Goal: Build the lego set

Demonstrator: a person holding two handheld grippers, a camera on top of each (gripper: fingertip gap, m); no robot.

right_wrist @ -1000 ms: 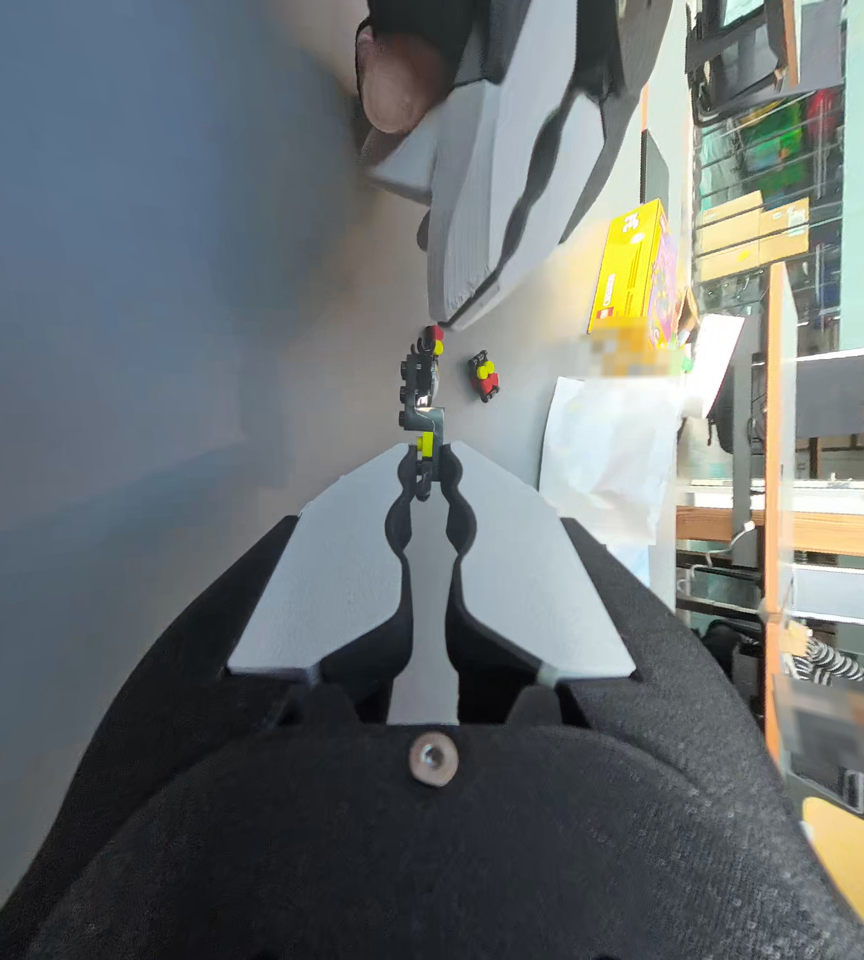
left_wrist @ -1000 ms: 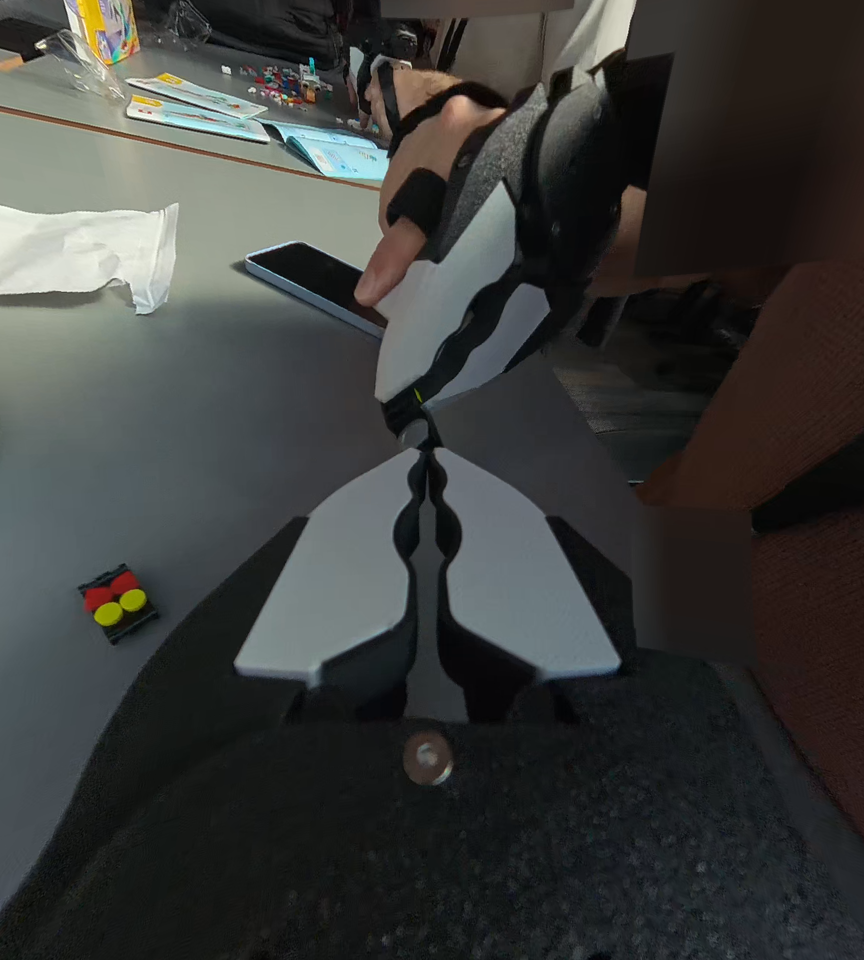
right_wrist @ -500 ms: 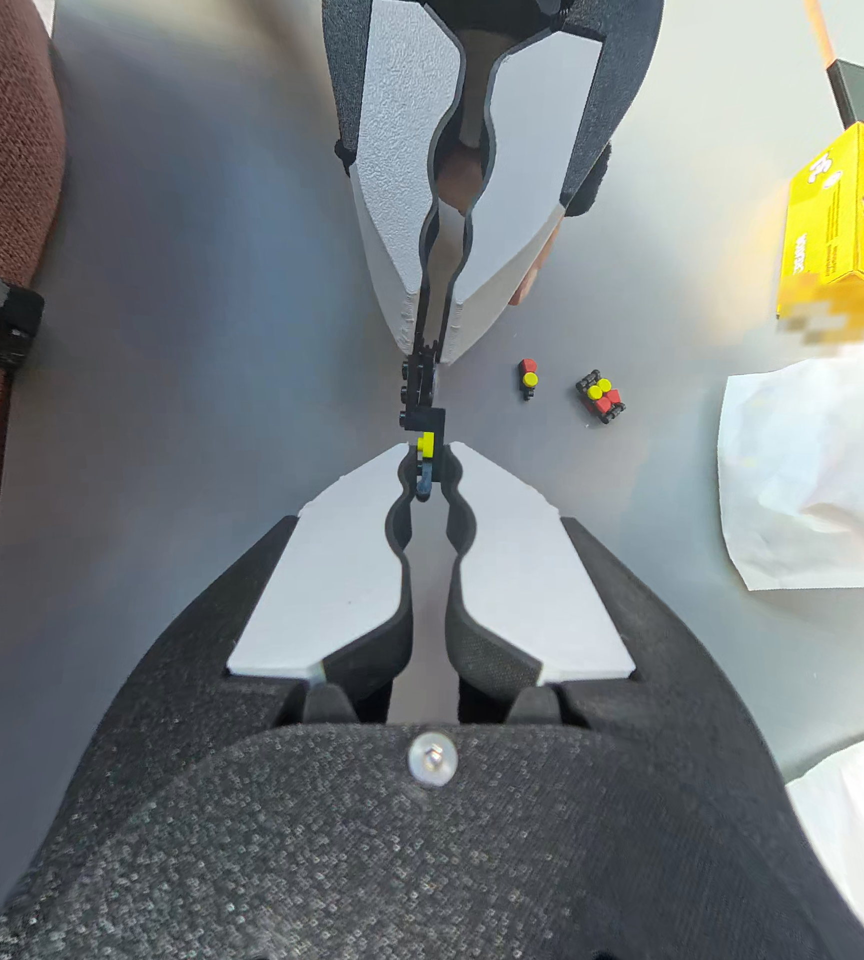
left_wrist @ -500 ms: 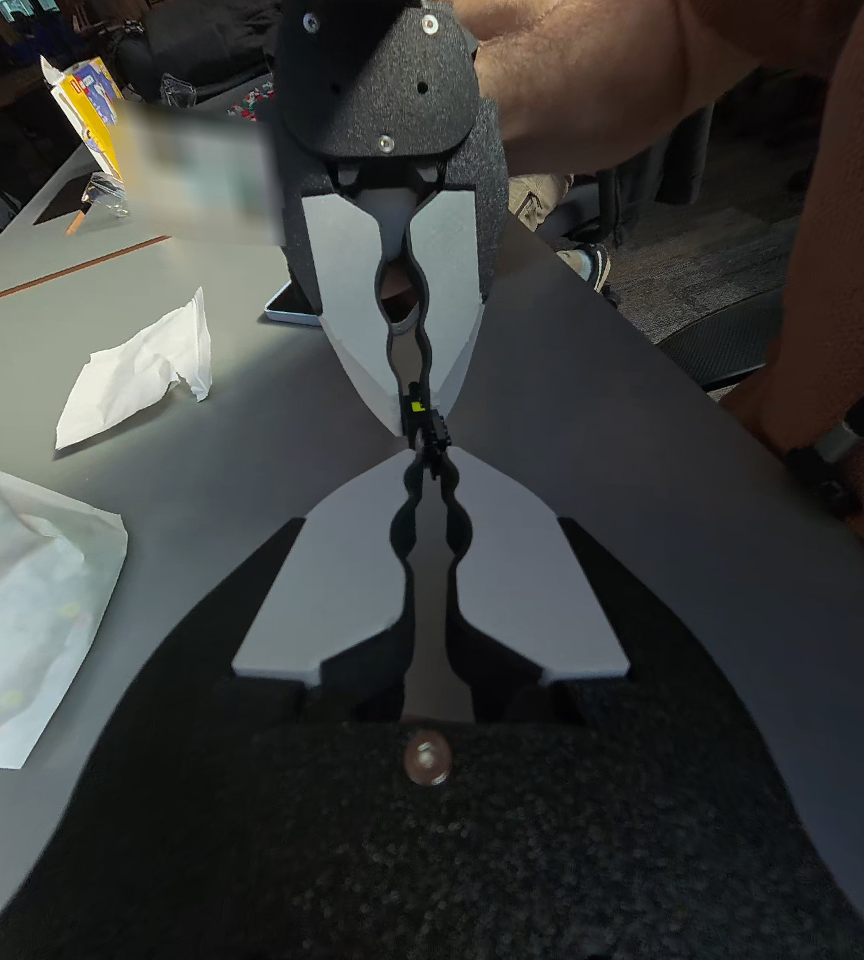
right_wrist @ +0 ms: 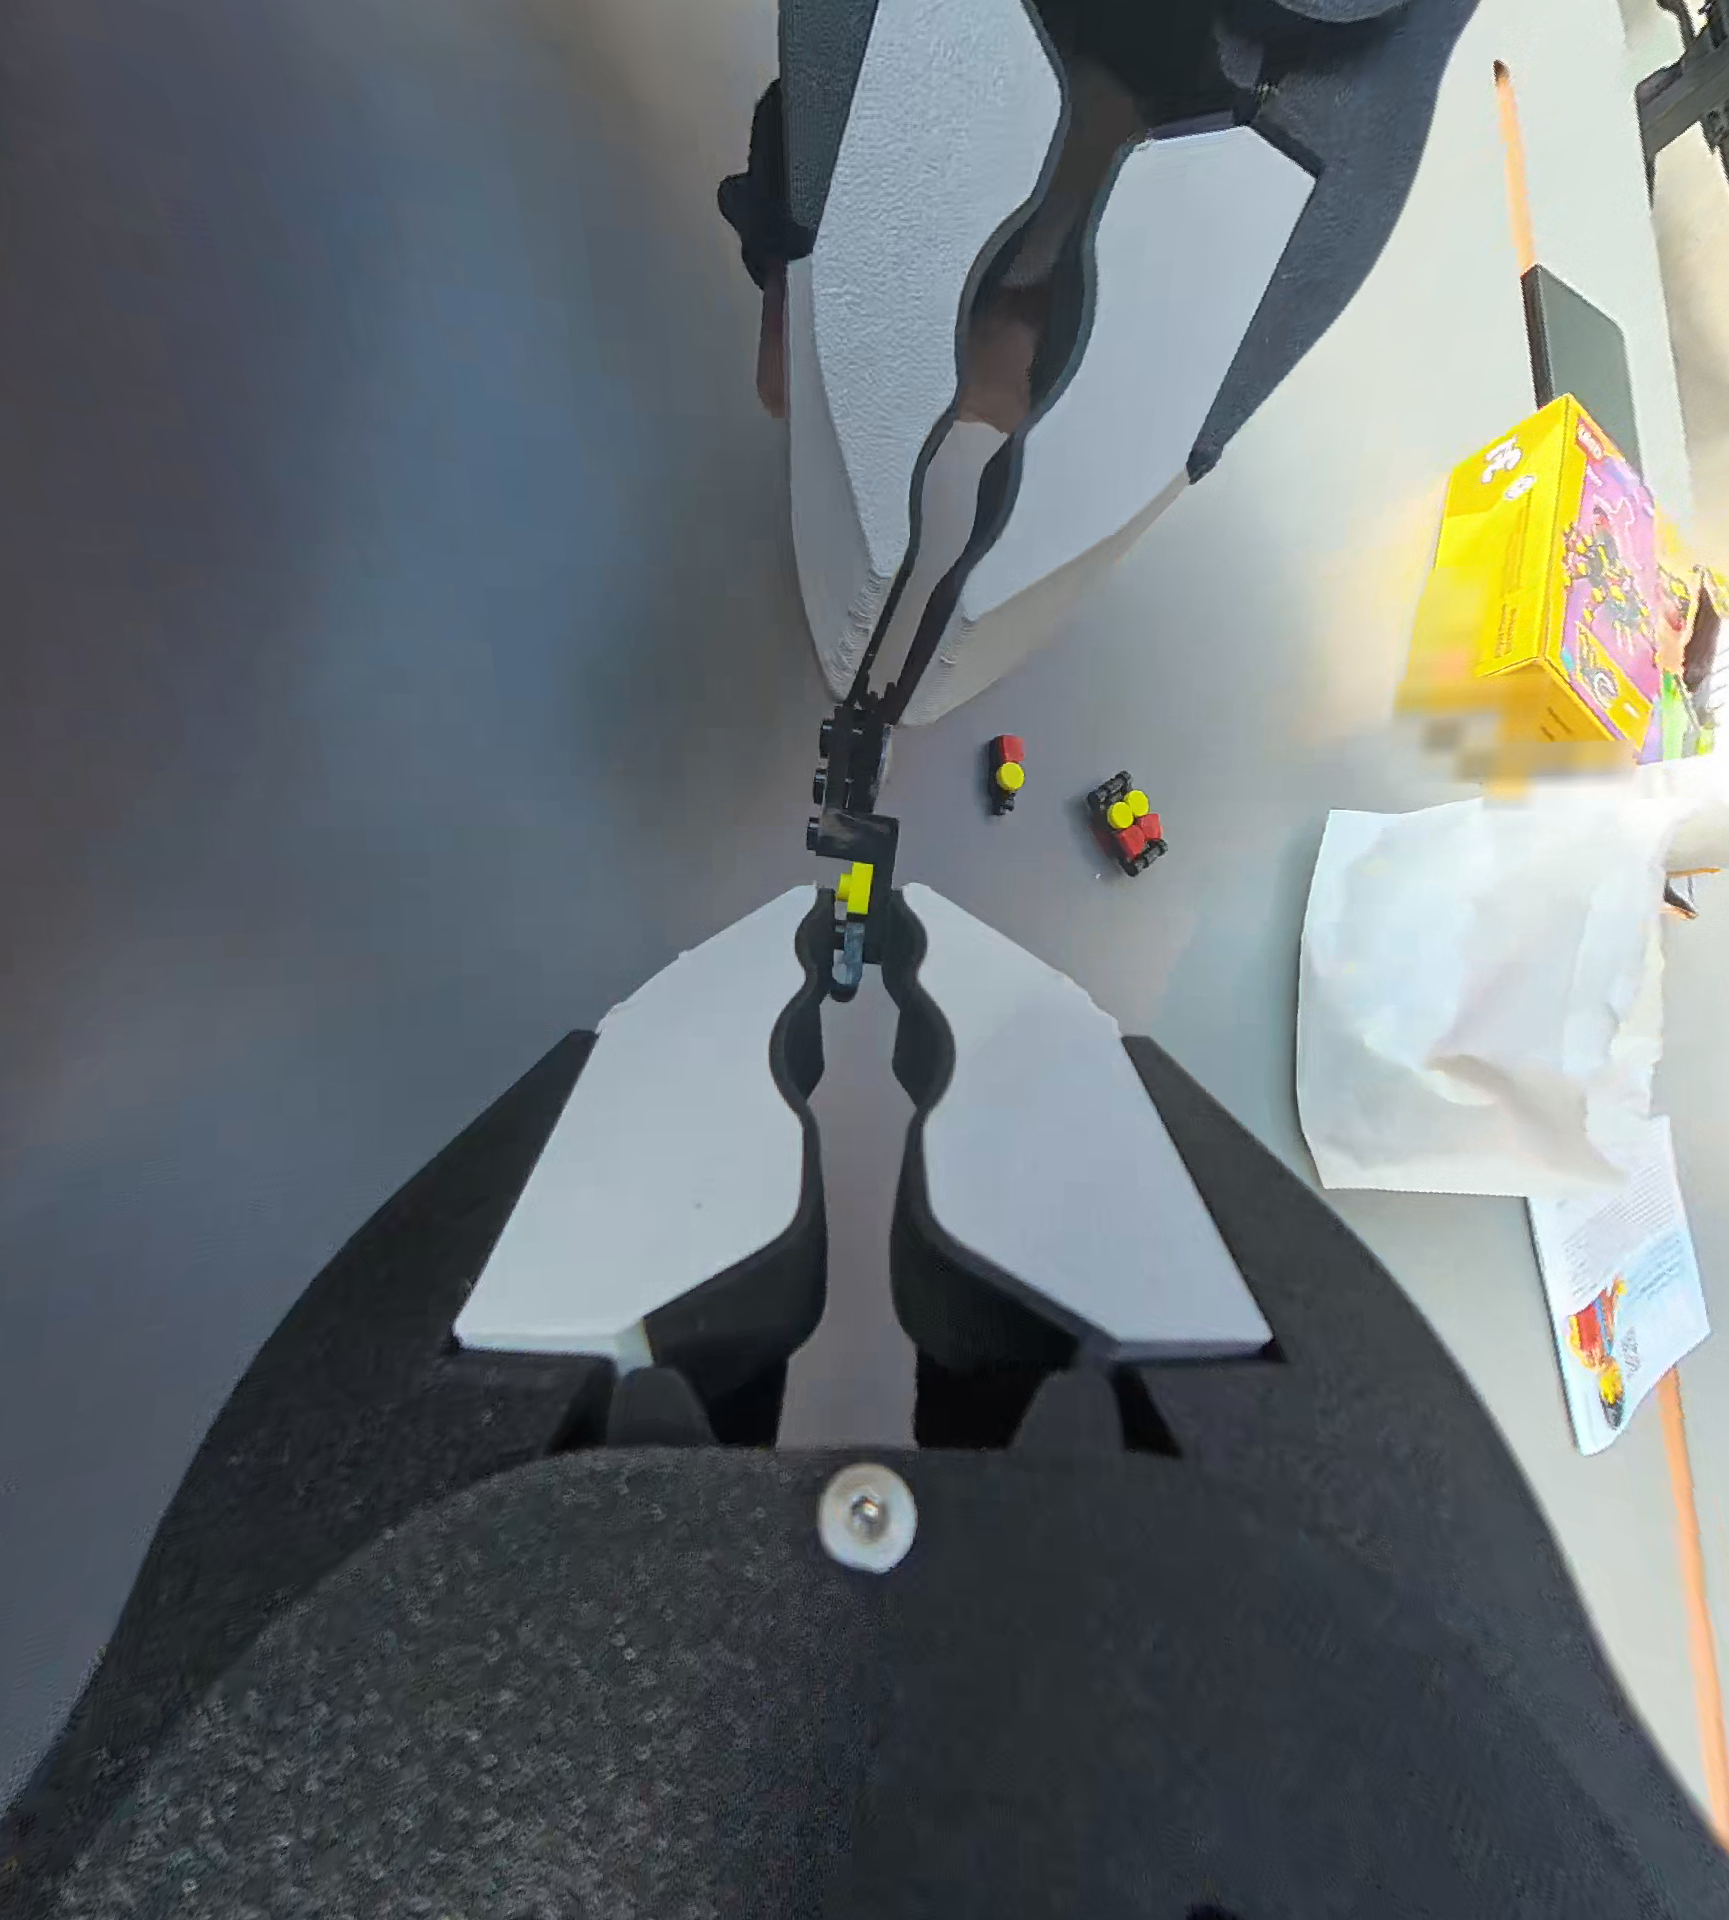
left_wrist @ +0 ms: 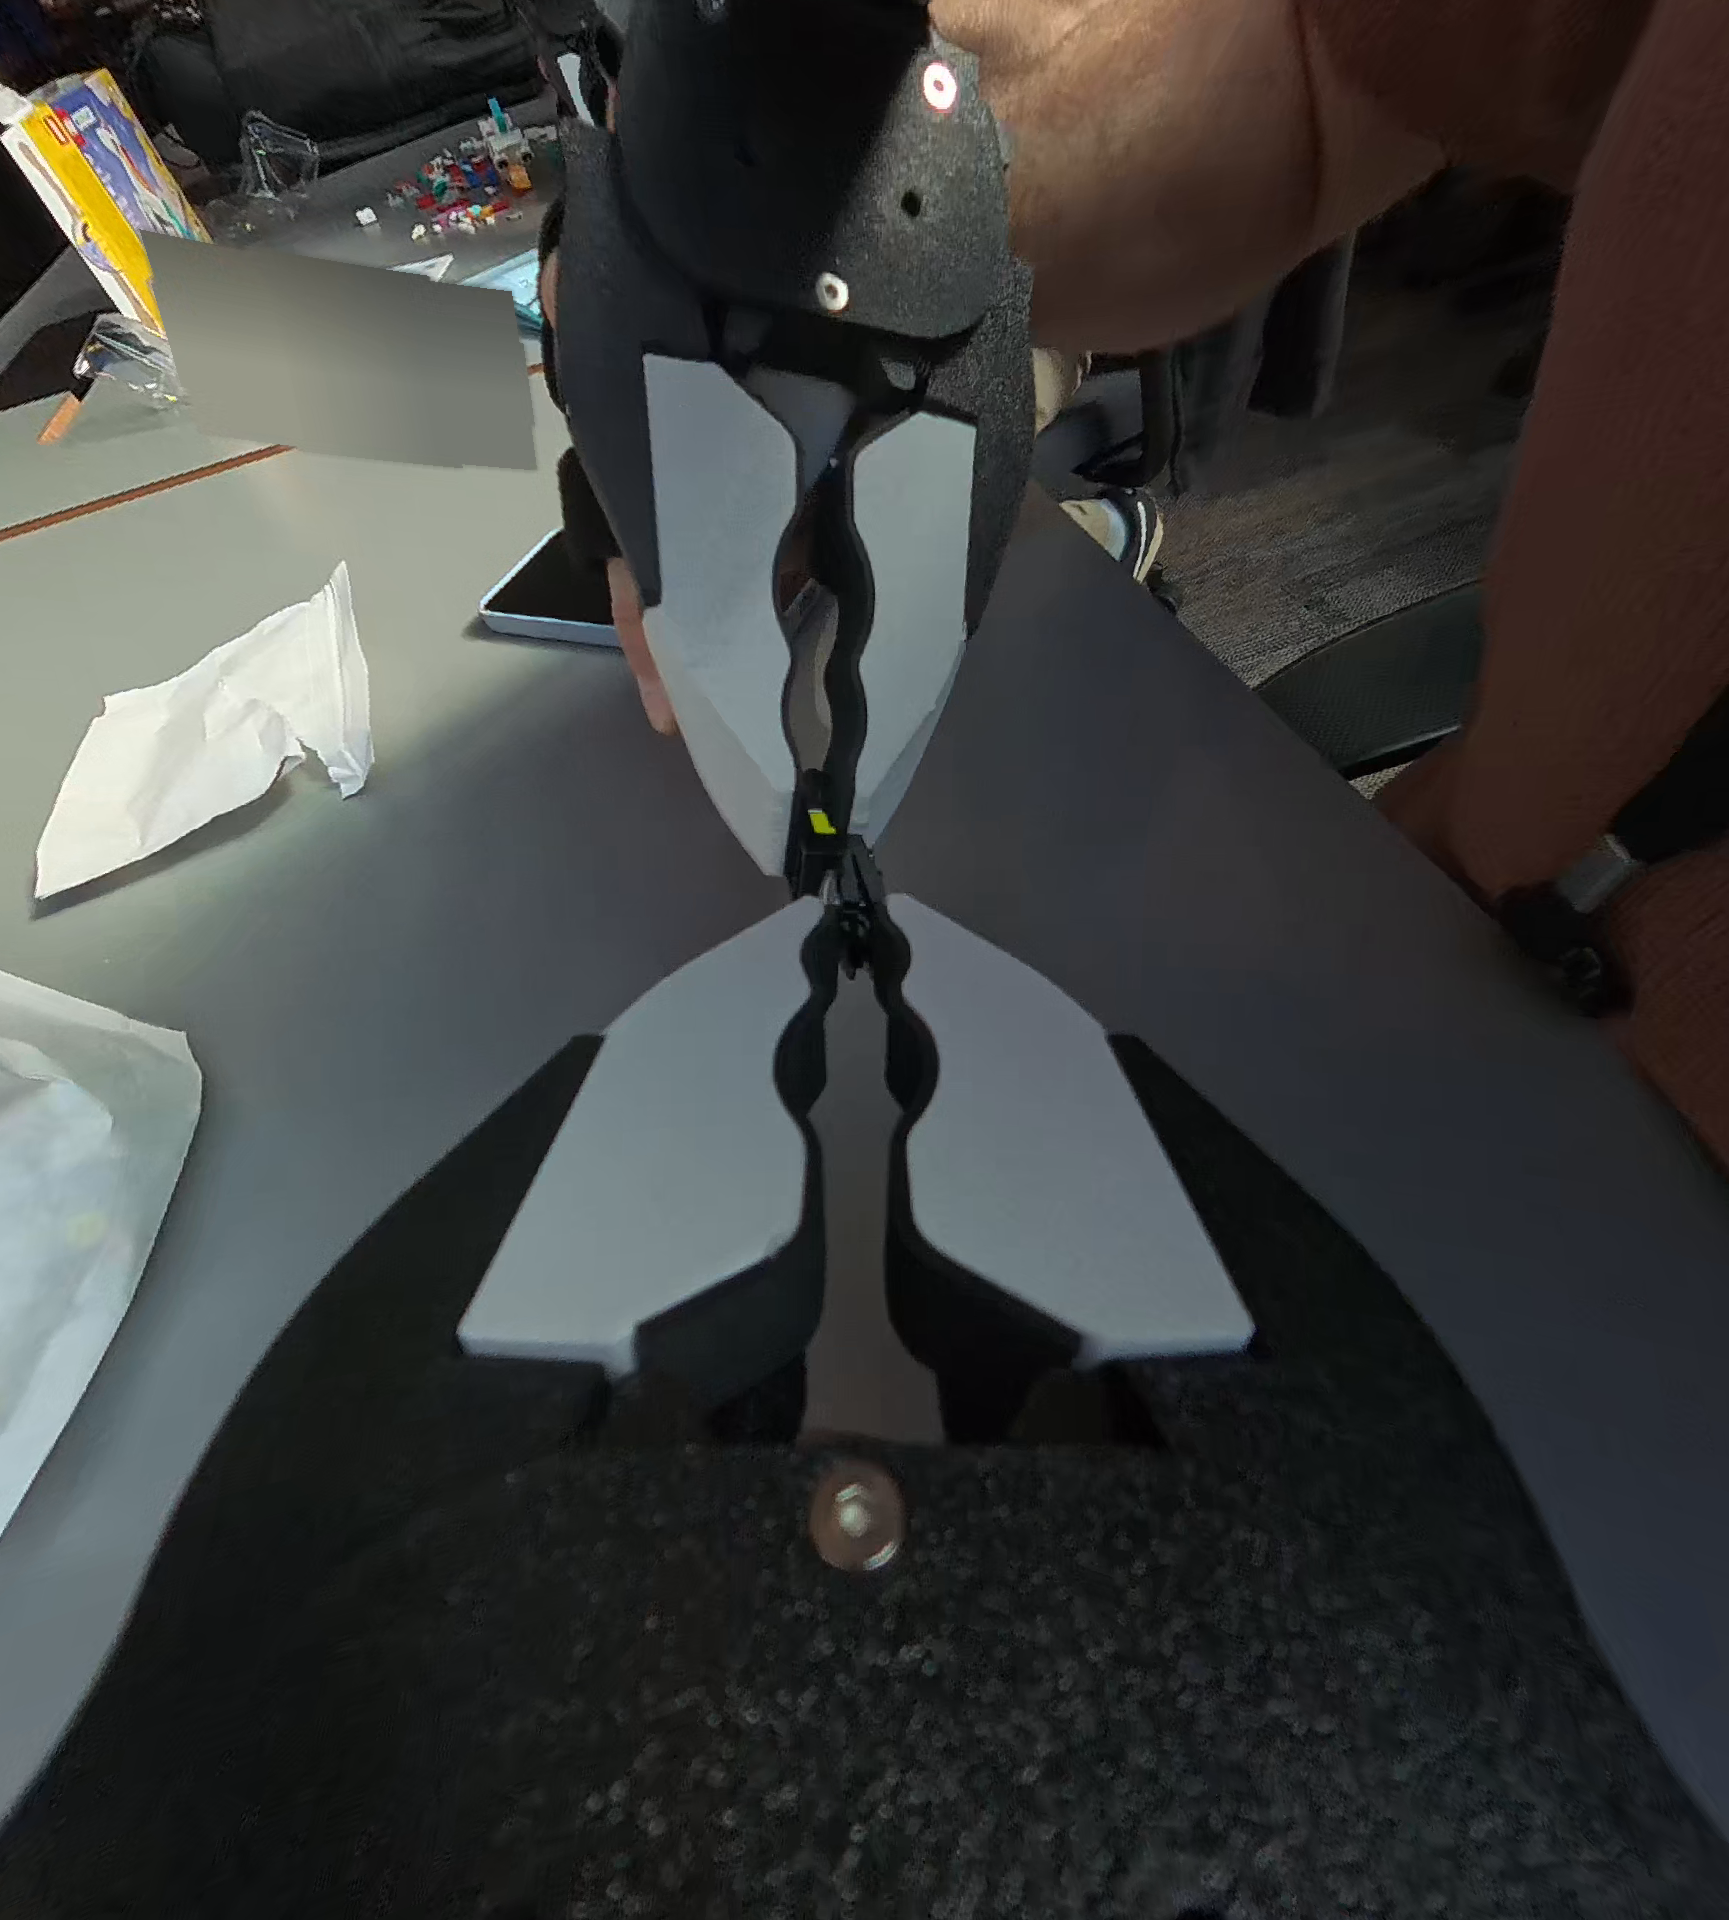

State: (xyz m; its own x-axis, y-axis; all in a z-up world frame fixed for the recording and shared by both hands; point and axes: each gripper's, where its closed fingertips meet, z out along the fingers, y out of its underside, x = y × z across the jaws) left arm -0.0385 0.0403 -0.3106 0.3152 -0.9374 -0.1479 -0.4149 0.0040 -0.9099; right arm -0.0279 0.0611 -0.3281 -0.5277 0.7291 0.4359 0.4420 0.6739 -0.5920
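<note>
Two tools, now nearer tip to tip, left tool (left_wrist: 847,940) and right tool (right_wrist: 855,940) both clamped on one black lego assembly (right_wrist: 852,790); two loose lego clusters (right_wrist: 1126,814).

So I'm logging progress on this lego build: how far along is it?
Early to midway. Done: two small red, yellow and black sub-builds lie finished-looking on the grey table. In hand: the left tool and right tool, both shut, hold opposite ends of a slim black and yellow lego assembly in the air. Left: joining these parts; the white paper bags may hold more pieces.
</note>
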